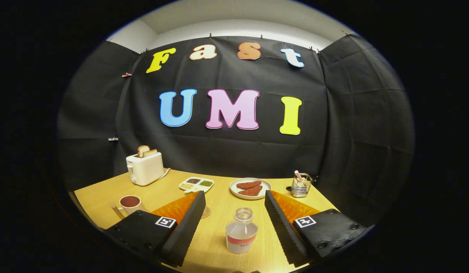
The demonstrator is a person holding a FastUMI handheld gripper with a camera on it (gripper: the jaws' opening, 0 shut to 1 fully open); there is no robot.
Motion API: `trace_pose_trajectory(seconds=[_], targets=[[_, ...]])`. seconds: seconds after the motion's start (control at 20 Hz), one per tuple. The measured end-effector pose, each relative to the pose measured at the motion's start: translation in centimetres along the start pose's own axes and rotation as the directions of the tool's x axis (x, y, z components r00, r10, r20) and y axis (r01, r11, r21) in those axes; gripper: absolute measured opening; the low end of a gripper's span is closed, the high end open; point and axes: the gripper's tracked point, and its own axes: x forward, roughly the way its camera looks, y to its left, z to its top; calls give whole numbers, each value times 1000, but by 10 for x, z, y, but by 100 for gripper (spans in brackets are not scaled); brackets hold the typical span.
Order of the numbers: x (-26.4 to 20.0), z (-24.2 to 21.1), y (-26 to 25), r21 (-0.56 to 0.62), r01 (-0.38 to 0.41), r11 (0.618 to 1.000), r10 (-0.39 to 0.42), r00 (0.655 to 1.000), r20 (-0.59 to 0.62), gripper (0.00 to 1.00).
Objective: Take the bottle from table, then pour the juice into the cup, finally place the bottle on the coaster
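With gripper point(234, 223) fingers spread wide, centre on bottle point(241, 233) standing between them; advance toward 12 o'clock, close on body below neck.

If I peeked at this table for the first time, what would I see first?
First, the clear bottle standing uncapped between the open gripper fingers, untouched. Next, the white toaster with bread popping up at the table's far corner, by the black cloth. Then the plate of reddish-brown food beyond the fingers.
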Motion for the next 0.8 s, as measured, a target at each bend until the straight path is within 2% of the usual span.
trace_pose_trajectory(seconds=[0.4,0.8], targets=[[30,-62,-11,30,32,999,-30,997,-66,97],[38,-114,-12,104,60,993,-46,990,-130,97]])
